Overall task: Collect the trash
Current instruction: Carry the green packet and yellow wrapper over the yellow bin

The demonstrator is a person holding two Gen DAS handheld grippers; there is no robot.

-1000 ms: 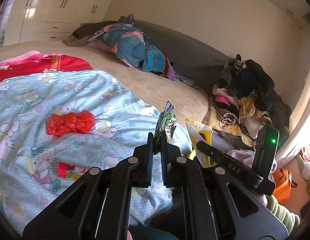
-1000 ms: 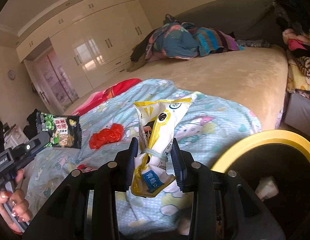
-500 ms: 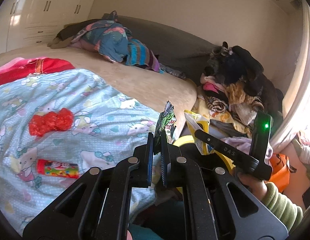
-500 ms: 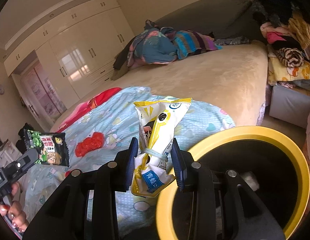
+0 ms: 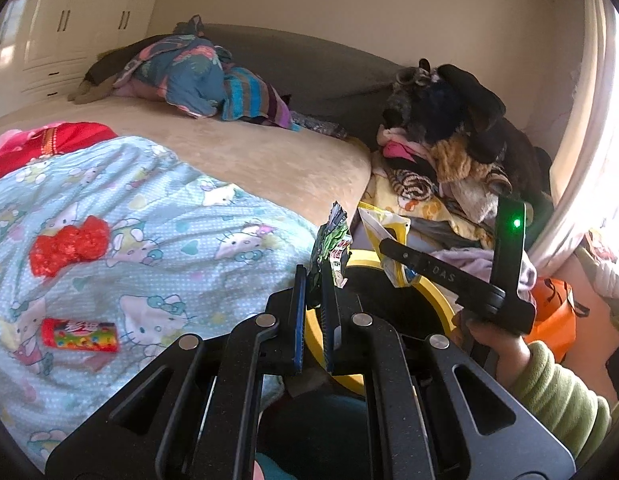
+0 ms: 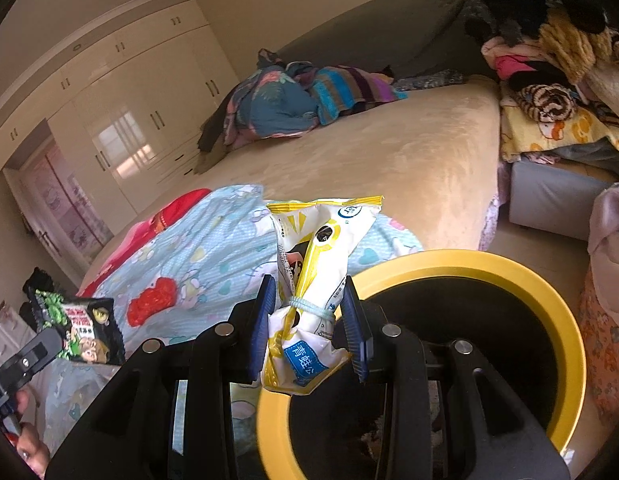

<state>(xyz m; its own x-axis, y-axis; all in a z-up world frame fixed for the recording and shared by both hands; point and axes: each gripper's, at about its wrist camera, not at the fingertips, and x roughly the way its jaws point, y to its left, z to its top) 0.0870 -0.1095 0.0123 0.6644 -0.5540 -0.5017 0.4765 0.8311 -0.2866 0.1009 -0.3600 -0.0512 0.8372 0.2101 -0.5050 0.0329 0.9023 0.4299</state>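
Observation:
My left gripper (image 5: pixel 314 276) is shut on a green and black snack wrapper (image 5: pixel 331 240), held edge-on beside the bed. That wrapper (image 6: pixel 79 328) shows flat in the right wrist view at lower left. My right gripper (image 6: pixel 309 292) is shut on a yellow and white snack bag (image 6: pixel 321 264) tied with a band. It hangs over the near rim of a yellow-rimmed black bin (image 6: pixel 549 304). The bin's rim (image 5: pixel 437 296) lies just beyond my left gripper. A red crumpled wrapper (image 5: pixel 69 244) and a red candy tube (image 5: pixel 80 334) lie on the blue cartoon blanket (image 5: pixel 181 216).
A beige bed (image 5: pixel 269 156) carries a heap of bedding (image 5: pixel 197 76) at the far end. A pile of clothes (image 5: pixel 449 136) stands right of the bed. An orange bag (image 5: pixel 553 320) sits on the floor at right. White wardrobes (image 6: pixel 129 120) line the far wall.
Both grippers have swung right off the bed toward the bin. The bin's yellow rim has come fully into the right wrist view, and the bed items have slid left.

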